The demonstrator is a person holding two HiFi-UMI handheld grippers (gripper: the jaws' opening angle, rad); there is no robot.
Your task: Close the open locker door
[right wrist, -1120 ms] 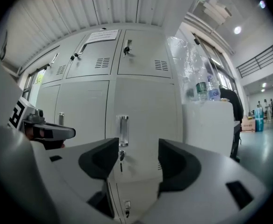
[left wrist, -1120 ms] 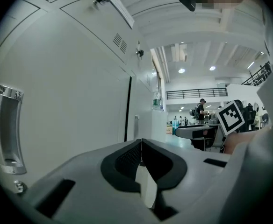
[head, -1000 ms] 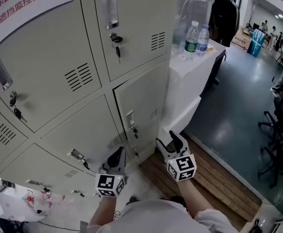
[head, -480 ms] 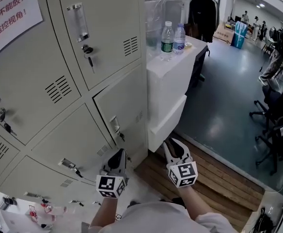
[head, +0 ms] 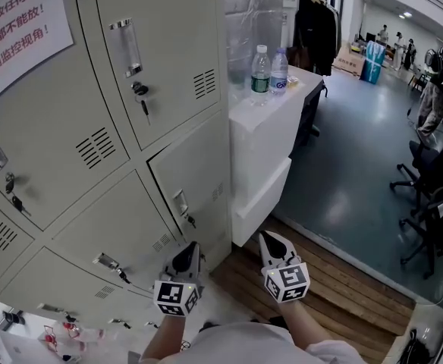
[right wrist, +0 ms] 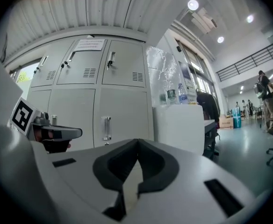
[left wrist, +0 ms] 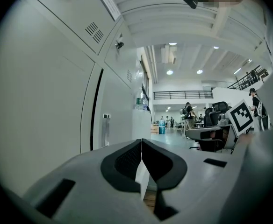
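The grey locker bank [head: 70,150] fills the left of the head view. Its lower right door [head: 199,180], with a small handle [head: 180,202] and key, lies about flush with the doors around it. A thin dark seam runs down its edge [left wrist: 96,106] in the left gripper view. My left gripper [head: 186,255] is low in front of the lockers, shut, nothing in it. My right gripper [head: 274,245] hangs beside it over the wooden floor, also shut and empty. Both are apart from the door. Each gripper's own view shows the left gripper's [left wrist: 141,143] and the right gripper's [right wrist: 137,143] pads meeting.
A white cabinet [head: 261,139] stands against the lockers' right side, with two water bottles [head: 261,68] on top. A wooden platform [head: 343,279] lies below. Office chairs [head: 434,203] and people [head: 440,74] are at the right. A dark coat [head: 316,21] hangs behind.
The right gripper's jaws have gone from wide apart to shut. Both grippers have stayed low in front of the lockers while the head view has shifted slightly.
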